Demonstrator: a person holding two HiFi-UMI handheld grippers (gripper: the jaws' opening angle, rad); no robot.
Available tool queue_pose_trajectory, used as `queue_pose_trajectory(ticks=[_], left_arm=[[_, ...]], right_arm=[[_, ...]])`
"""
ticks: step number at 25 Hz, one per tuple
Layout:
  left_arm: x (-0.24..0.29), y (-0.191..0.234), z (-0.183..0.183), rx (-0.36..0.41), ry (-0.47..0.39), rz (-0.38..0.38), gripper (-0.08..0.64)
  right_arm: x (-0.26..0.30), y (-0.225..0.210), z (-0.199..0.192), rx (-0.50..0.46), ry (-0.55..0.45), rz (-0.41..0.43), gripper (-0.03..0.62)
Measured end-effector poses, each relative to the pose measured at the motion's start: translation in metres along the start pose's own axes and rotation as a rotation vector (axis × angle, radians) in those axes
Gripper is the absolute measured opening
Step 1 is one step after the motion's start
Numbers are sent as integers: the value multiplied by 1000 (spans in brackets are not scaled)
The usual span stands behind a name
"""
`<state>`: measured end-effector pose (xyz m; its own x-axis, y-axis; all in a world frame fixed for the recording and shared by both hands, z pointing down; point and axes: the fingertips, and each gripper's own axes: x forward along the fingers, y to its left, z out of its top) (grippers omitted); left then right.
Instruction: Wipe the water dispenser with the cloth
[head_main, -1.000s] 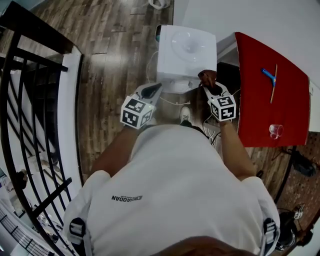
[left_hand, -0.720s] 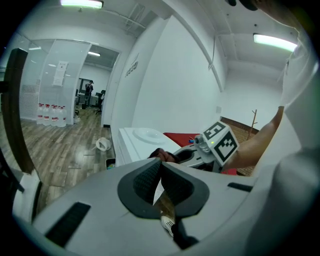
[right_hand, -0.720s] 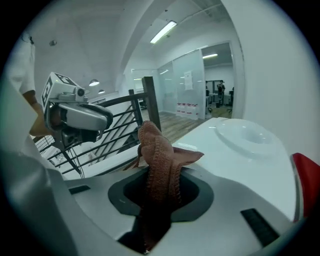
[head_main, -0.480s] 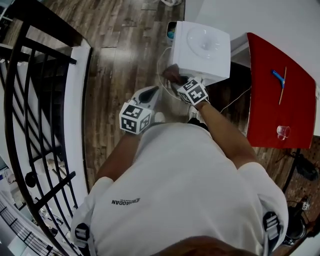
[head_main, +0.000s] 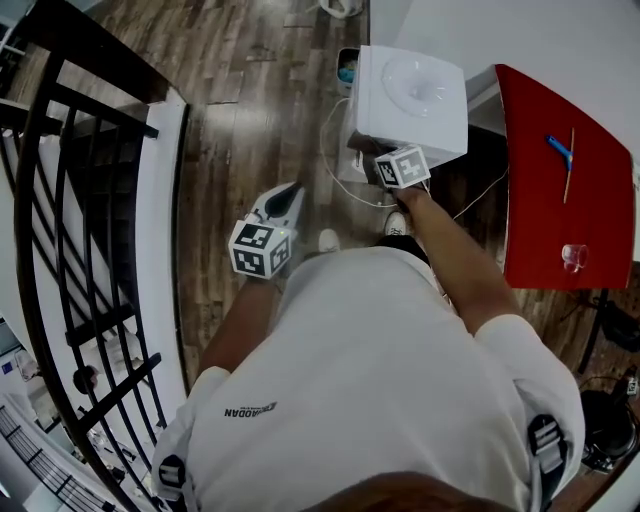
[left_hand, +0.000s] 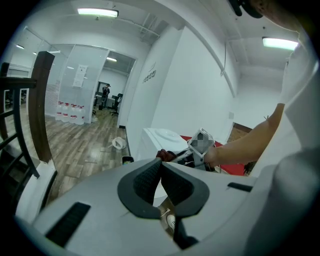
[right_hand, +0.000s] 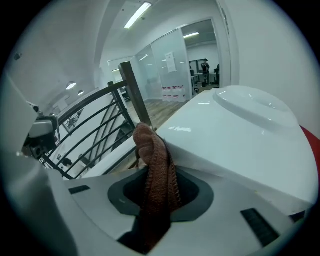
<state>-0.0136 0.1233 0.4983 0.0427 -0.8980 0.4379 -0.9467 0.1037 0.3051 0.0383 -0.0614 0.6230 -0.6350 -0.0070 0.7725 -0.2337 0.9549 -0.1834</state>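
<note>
The wiping looks to be under way rather than finished. The right gripper (right_hand: 160, 192) has its fingers clamped on the cloth (right_hand: 152, 150), and the bunched end of the cloth lies against an upper edge of the water dispenser (head_main: 410, 95), on the side facing the person. Nothing on the white casing shows which faces are already cleaned, so how much is done cannot be told. By my reading, the top and the other sides may be left to do.

In the head view the dispenser stands on the floor (head_main: 250, 110) at about 12 o'clock from the person, and the cloth is at 7 o'clock on its top. The left gripper (left_hand: 161, 172) hangs well apart from the dispenser, at about 7 o'clock from it, over the floor. Its fingers are together with nothing between them, and it plays no part in the wipe.

The cloth is reddish brown, thick and ribbed like a knit or terry, folded into a soft roll that stands up out of the fingers. The dispenser is a smooth, glossy white plastic box with rounded edges and a shallow round dish sunk in its top. The floor is dark wood planking with a sheen. A red table (head_main: 545, 200) stands at 3 o'clock from the dispenser.
</note>
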Motion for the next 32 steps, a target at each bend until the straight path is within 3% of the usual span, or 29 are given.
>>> queue_pose_trajectory(ticks=[13,32], left_arm=[[7,-21,6,11,-12,-5,-3],[66,-120,20,61,-9,-31,-3]], right_arm=[[-28,-32,-24,93,-9,-32,97],[-93,-135,-89,143,-21,-89,97]])
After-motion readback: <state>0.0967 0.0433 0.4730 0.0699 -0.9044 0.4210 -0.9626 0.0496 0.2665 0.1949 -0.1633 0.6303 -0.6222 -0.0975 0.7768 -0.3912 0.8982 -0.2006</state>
